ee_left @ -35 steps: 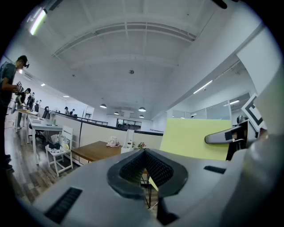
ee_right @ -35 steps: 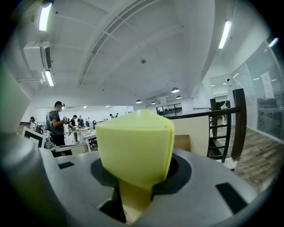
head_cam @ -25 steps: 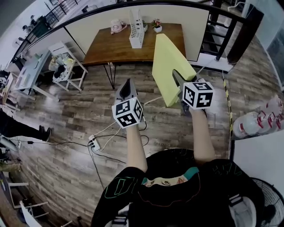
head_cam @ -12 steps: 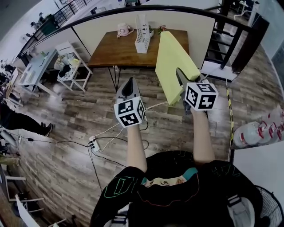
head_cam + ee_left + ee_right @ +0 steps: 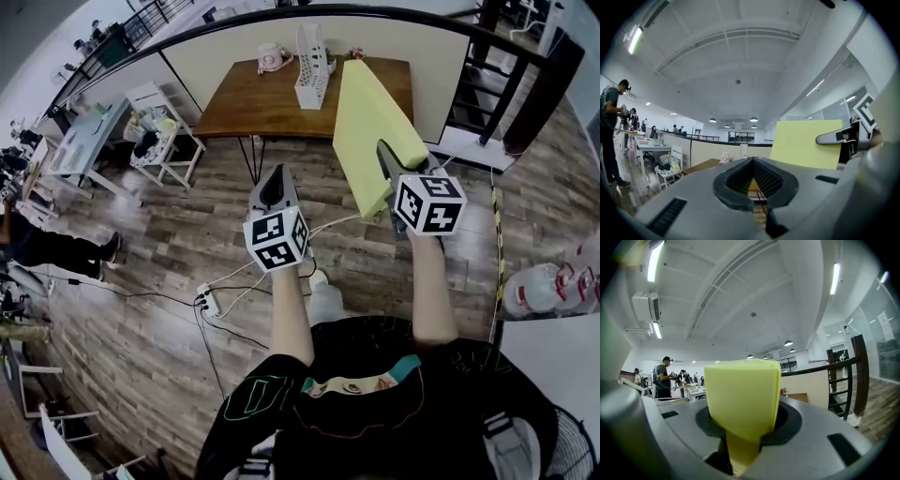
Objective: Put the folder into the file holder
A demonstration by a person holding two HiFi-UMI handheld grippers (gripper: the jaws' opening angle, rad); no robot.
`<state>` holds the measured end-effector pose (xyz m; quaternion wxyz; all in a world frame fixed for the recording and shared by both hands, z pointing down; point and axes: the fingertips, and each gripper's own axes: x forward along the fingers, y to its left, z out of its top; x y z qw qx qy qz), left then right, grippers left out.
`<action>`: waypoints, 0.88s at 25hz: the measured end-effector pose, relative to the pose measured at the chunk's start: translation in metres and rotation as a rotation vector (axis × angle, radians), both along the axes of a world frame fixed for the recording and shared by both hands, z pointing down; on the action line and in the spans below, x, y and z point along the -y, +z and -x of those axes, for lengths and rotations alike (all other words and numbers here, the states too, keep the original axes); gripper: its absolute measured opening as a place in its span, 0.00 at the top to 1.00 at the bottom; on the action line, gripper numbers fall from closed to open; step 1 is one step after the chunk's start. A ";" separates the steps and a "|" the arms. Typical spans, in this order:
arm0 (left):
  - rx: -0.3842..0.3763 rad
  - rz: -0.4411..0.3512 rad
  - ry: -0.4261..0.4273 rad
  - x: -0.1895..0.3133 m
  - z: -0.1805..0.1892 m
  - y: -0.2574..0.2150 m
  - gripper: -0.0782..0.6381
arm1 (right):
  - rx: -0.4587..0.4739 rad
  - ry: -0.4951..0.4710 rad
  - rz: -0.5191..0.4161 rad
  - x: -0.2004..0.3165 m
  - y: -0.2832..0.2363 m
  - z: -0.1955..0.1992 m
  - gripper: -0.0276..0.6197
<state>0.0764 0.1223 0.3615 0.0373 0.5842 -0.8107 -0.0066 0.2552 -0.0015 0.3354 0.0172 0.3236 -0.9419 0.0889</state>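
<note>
In the head view my right gripper (image 5: pixel 390 171) is shut on the near edge of a yellow folder (image 5: pixel 370 122). The folder rises in front of me and leans towards the brown table (image 5: pixel 248 98). A white file holder (image 5: pixel 311 67) stands upright on that table, well beyond the folder. In the right gripper view the folder (image 5: pixel 740 394) is pinched between the jaws of the right gripper (image 5: pixel 743 427). My left gripper (image 5: pixel 272 183) hangs beside it over the floor, shut on nothing. From the left gripper (image 5: pixel 752 161) the folder (image 5: pixel 806 143) shows at the right.
A pink telephone (image 5: pixel 272 58) and a small plant (image 5: pixel 354 54) also sit on the table, against a low partition wall. A white rack of items (image 5: pixel 159 141) stands to its left. A power strip with cables (image 5: pixel 204 298) lies on the wood floor. Stair railings (image 5: pixel 487 84) and water jugs (image 5: pixel 553 281) are at the right.
The table and file holder have come nearer and shifted right in the head view. Both grippers and the held folder keep about the same pose.
</note>
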 end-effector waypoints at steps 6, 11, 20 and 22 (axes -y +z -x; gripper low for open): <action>-0.005 0.011 -0.002 0.029 0.034 0.012 0.89 | -0.001 0.006 0.016 0.031 0.012 0.031 0.72; -0.021 0.040 -0.003 0.060 0.078 0.026 0.89 | 0.001 0.006 0.040 0.063 0.021 0.075 0.72; -0.085 0.104 -0.007 0.120 0.164 0.061 0.89 | -0.036 -0.020 0.101 0.120 0.043 0.172 0.72; -0.100 0.111 -0.014 0.129 0.185 0.068 0.89 | -0.048 -0.028 0.106 0.129 0.046 0.194 0.72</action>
